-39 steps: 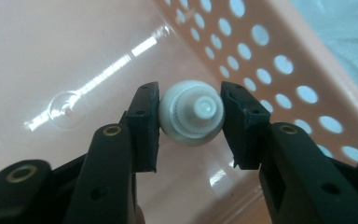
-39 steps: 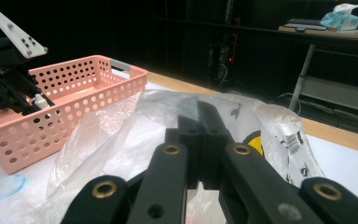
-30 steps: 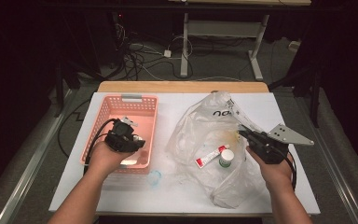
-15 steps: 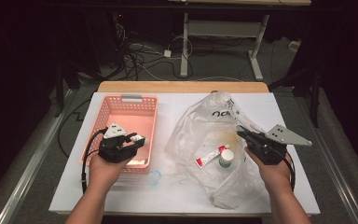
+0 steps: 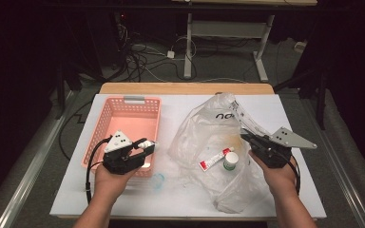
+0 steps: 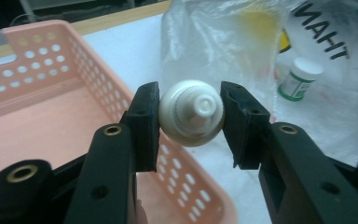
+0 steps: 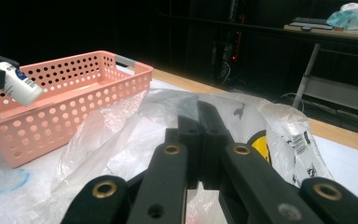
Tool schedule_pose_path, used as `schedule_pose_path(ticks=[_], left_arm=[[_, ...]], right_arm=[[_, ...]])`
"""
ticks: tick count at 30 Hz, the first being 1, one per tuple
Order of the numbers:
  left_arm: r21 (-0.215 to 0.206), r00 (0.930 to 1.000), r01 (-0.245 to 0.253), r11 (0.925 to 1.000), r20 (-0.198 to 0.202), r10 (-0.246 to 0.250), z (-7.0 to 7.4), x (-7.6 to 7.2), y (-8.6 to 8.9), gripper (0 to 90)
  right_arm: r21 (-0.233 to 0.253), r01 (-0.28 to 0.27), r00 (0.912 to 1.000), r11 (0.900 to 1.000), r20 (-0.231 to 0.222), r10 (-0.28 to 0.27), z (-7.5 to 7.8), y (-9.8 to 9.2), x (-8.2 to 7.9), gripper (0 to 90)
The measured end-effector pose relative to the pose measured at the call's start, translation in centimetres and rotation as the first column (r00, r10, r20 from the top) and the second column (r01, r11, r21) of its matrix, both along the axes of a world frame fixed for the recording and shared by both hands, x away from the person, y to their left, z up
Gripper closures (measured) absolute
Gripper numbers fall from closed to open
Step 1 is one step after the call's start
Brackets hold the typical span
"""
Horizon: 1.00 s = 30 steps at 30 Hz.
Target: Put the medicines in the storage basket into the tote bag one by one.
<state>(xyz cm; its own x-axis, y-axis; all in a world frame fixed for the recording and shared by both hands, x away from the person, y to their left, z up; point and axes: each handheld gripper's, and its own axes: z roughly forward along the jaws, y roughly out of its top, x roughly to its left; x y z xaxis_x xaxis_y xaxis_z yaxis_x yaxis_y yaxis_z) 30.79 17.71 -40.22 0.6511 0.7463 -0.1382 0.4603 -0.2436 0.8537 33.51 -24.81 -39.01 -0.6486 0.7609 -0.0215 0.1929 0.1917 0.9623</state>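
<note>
A white surface (image 5: 285, 107) stands in a dark room with cables (image 5: 142, 57) on the floor. The left gripper (image 6: 190, 116) clamps a white tube (image 6: 191, 114) over the pink basket (image 5: 123, 116). The right gripper (image 7: 199, 121) pinches the clear bag (image 5: 209, 137), fingers closed.

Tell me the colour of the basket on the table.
The basket is salmon pink with rows of small holes in its walls; the left gripper view shows it best.

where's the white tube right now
The white tube is clamped cap-forward in the left gripper, held over the near right corner of the pink basket, left of the plastic bag in the high view.
</note>
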Motion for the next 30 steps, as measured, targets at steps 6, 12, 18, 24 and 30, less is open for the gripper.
schedule_pose_path(ticks=[6,12,18,24,30], left_arm=[[-0.001,0.9991,0.039,0.9992,0.018,-0.039,0.0,-0.5,-1.3,57.9],[-0.007,0.9964,0.082,0.9966,0.019,-0.082,-0.2,-1.0,-2.9,57.9],[-0.009,0.9934,0.111,0.9938,0.029,-0.111,-0.3,-1.2,-4.2,57.9],[0.002,0.9883,0.148,0.9890,0.038,-0.148,-0.2,-1.3,-5.6,57.9],[0.015,0.9819,0.183,0.9829,0.045,-0.184,0.0,-0.8,-7.9,57.9]], right_arm=[[0.002,-0.002,1.0000,1.000,0.003,0.002,0.1,0.0,0.0,90.0],[0.003,-0.002,1.0000,1.000,0.001,0.002,0.1,-0.1,-0.1,90.0],[0.002,-0.006,1.0000,1.000,0.003,0.006,0.1,0.0,-0.1,90.0],[0.001,-0.006,1.0000,1.000,0.003,0.006,0.2,0.1,-0.2,90.0],[0.005,-0.005,1.0000,1.000,0.001,0.005,0.1,0.0,-0.1,90.0]])
